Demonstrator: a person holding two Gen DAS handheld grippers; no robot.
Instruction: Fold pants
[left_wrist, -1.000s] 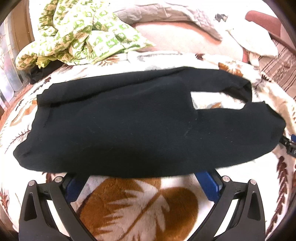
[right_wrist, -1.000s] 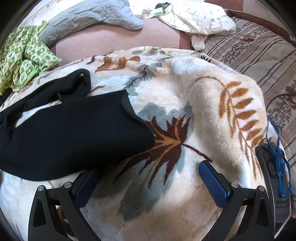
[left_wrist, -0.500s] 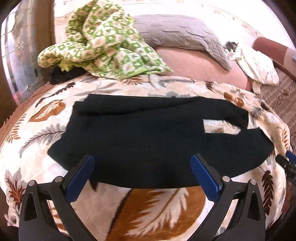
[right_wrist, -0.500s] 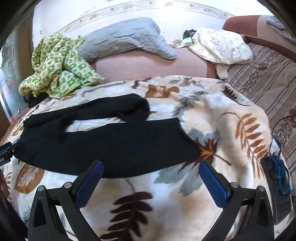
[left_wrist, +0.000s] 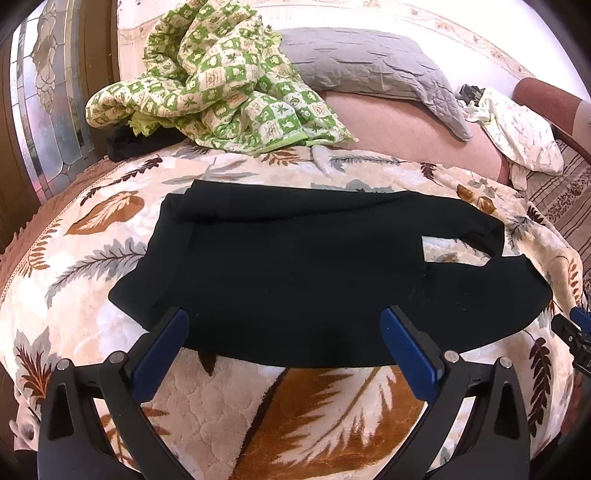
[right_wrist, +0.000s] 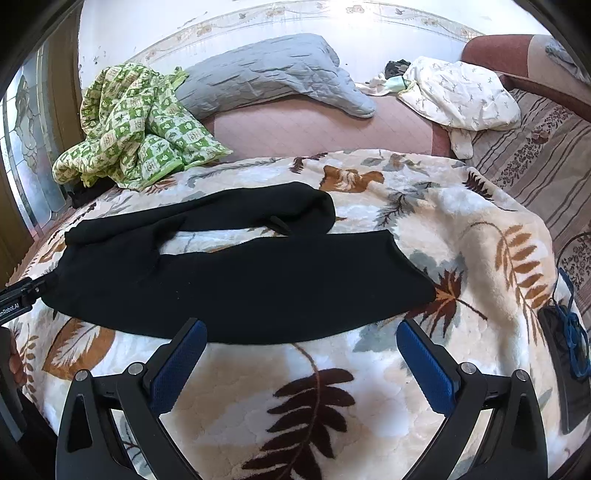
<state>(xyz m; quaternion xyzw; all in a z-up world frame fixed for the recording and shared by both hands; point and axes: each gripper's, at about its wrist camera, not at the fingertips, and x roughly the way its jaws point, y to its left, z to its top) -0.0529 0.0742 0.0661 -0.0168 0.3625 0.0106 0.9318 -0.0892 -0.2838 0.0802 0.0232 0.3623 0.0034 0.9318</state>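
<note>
Right now the black knit pants (left_wrist: 295, 280) lie spread flat across the cream plush blanket with brown leaf print (left_wrist: 314, 417), legs slightly parted. Both the left gripper (left_wrist: 284, 350) and the right gripper (right_wrist: 301, 354) hover just short of the pants' near edge, blue-padded fingers (right_wrist: 177, 365) spread wide, holding nothing.

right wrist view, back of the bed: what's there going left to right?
Green checked quilt → grey pillow → white printed bedding → striped floral sheet. The black pants lie nearer, across the leaf-print blanket, so they are left out of the order.
</note>
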